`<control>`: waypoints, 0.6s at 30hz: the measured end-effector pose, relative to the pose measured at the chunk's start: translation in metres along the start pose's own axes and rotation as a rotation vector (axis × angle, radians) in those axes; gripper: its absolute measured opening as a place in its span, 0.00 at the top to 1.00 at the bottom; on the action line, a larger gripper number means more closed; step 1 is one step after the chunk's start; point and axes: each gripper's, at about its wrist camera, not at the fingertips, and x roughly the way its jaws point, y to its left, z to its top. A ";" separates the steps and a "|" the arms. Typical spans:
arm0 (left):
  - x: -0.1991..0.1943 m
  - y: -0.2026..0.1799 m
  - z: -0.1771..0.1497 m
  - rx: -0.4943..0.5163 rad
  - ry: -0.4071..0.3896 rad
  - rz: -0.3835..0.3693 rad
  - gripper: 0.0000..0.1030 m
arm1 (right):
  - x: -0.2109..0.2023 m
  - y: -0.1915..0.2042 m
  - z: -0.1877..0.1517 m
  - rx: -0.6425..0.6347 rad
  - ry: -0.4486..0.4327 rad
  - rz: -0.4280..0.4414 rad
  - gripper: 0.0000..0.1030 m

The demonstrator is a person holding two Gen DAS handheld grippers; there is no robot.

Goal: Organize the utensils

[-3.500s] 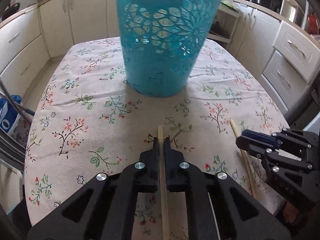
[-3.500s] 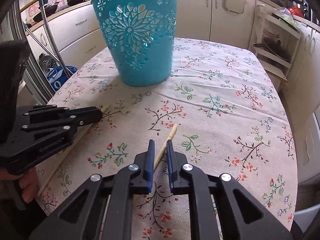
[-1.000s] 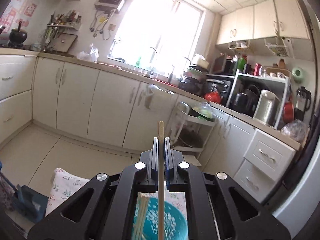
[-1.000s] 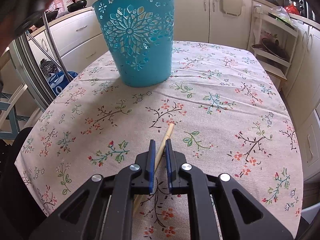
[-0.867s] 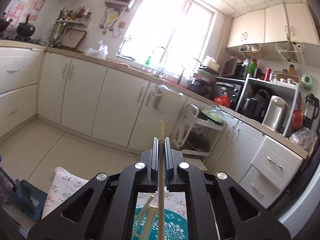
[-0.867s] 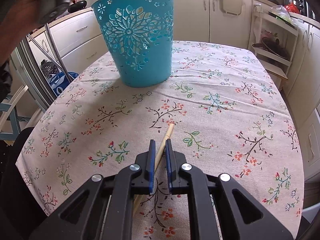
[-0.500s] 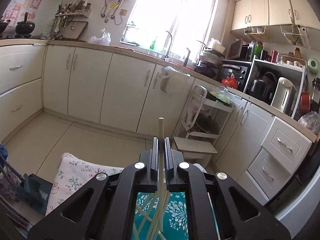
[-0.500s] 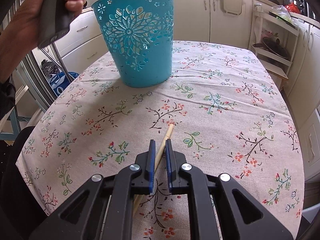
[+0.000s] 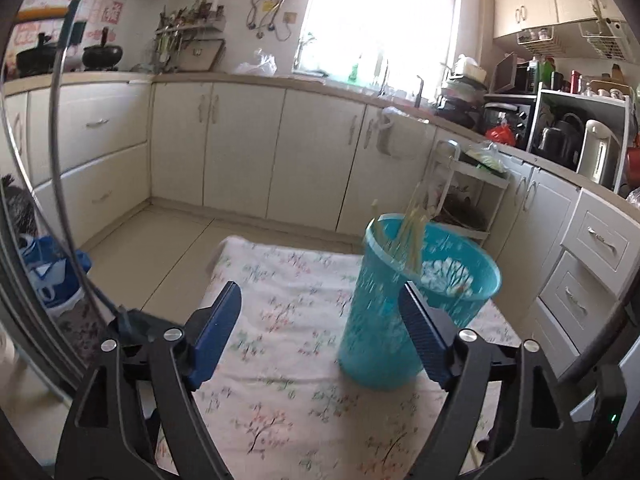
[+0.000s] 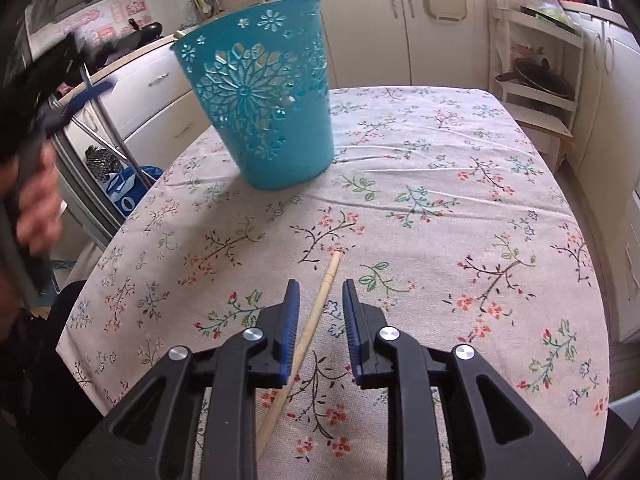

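Observation:
A teal cut-out basket [image 9: 384, 320] stands on the flower-print tablecloth [image 9: 280, 280], with several pale chopsticks [image 9: 412, 236] leaning inside it. My left gripper [image 9: 320, 320] hangs in the air to the near left of the basket, its jaws opening wide with nothing between them. In the right wrist view the basket [image 10: 264, 108] stands at the far left of the table. One chopstick [image 10: 330, 272] lies flat on the cloth [image 10: 440, 200]. My right gripper [image 10: 319, 286] straddles it, jaws opening, pads off the stick. The left gripper [image 10: 80, 96] shows blurred at upper left, in a hand [image 10: 36, 208].
Cream cabinets [image 9: 240, 152] run around the room, close to the table's far and right sides. A white shelf rack [image 10: 536, 64] stands beyond the far right corner. A blue bag [image 10: 128, 192] and metal tubes [image 10: 108, 132] are on the left by the table's edge.
My left gripper let its chopstick go into the basket, opened wide, and sank down to the basket's left. My right gripper's jaws have parted from the chopstick on the cloth.

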 end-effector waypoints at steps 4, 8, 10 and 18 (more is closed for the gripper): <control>0.020 0.027 -0.043 -0.086 0.151 0.030 0.23 | 0.007 0.009 -0.001 0.003 0.058 -0.037 0.78; 0.030 0.031 -0.064 -0.113 0.197 0.018 0.23 | 0.011 0.026 -0.005 -0.065 0.077 -0.122 0.80; 0.034 0.029 -0.071 -0.113 0.230 0.011 0.22 | 0.013 0.032 -0.006 -0.123 0.087 -0.151 0.93; 0.038 0.037 -0.075 -0.179 0.249 -0.011 0.20 | 0.007 0.025 0.002 -0.050 0.095 -0.084 0.94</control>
